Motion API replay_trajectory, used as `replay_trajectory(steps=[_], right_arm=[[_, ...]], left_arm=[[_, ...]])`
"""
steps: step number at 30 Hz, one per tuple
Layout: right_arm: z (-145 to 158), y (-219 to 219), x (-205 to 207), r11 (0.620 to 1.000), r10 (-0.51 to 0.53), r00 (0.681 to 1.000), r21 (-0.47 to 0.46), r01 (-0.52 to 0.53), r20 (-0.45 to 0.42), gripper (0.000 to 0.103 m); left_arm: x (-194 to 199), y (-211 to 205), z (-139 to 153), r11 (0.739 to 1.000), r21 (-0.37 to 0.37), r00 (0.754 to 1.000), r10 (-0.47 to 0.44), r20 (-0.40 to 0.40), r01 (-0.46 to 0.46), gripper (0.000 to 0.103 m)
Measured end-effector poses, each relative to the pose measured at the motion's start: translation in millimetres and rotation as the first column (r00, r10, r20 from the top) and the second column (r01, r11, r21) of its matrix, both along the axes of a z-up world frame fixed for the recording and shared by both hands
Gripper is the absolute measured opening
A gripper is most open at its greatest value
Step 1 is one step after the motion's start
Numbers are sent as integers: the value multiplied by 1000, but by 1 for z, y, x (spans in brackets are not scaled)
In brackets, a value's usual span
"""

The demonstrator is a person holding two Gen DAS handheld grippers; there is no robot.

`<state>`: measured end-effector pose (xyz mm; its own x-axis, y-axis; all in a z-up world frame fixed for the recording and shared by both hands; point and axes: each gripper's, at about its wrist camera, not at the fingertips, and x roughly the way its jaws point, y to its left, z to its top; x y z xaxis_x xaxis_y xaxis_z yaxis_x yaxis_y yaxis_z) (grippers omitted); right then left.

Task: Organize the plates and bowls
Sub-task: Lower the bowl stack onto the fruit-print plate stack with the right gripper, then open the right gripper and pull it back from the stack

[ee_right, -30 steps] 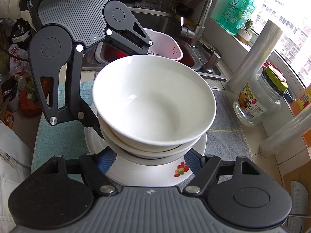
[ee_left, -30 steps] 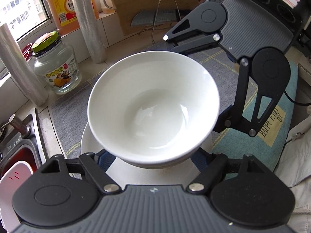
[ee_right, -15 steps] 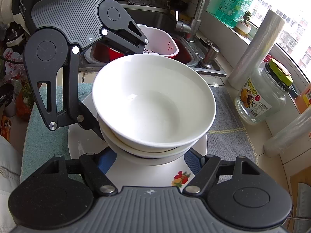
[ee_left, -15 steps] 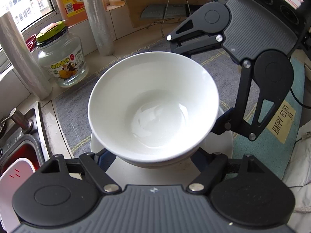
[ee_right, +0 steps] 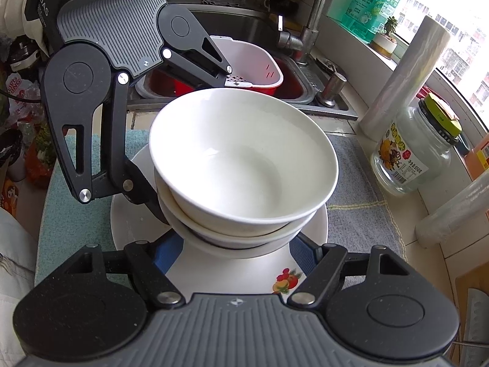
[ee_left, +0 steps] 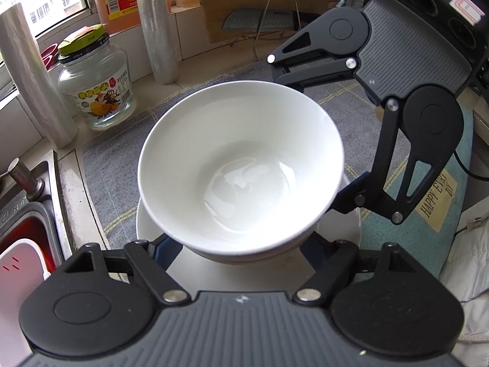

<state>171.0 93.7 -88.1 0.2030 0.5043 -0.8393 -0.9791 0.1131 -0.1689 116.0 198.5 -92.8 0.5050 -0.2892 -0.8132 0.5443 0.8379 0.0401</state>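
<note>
Bowls (ee_right: 241, 165), nested, sit on the fruit-printed plate (ee_right: 284, 275) beside the sink (ee_right: 308, 91). I clamp left gripper (ee_left: 241, 241) and right gripper (ee_right: 237, 244) on the lower bowl; glazed, slippery, breakable.

White bowls (ee_right: 244, 165); white plate (ee_right: 232, 272) (red-and-yellow fruit motif); blue fingers (ee_right: 166, 252).

Bright daylight from the window (ee_right: 452, 30) (blown out white), soft glare inside the top bowl (ee_left: 244, 183); sharp throughout, with fisheye bending at edges.
</note>
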Motion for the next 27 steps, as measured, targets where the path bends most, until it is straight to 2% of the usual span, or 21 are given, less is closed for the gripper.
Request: replay_trajectory(steps=[10,12,13,14,17,23,25,27], right_arm=[[-2,1,-5,999,-35,999,-5,35,18,83],[-2,1,-7,999,-36,999,-9,37,25,86],[-2,1,-8,999,-36,999,-5,36,25,90],[-1,0,-10,999,-39,999,1,39,26,95],[4,-5,-12,998,-61,998,30,60,31,102],[6,-12,-22,994,-108,992,40,106,60,103],[6,-15,-27,991,-133,989,40,131,65,103],[6,-20,-31,982,-185,979,48,182,88,103]], left_arm=[[-1,1,-1,1000,-12,1000,-12,17,12,83],[-3,1,-2,1000,-10,1000,-11,27,12,84],[-4,0,-1,1000,-9,999,-11,36,11,88],[-8,0,0,1000,-2,998,-10,62,10,94],[-18,-1,4,1000,10,992,7,128,-9,97],[-37,2,9,989,-50,976,148,157,-142,99],[-45,-2,11,980,-44,961,200,189,-195,101],[-55,-7,14,964,-25,934,262,243,-264,101]])
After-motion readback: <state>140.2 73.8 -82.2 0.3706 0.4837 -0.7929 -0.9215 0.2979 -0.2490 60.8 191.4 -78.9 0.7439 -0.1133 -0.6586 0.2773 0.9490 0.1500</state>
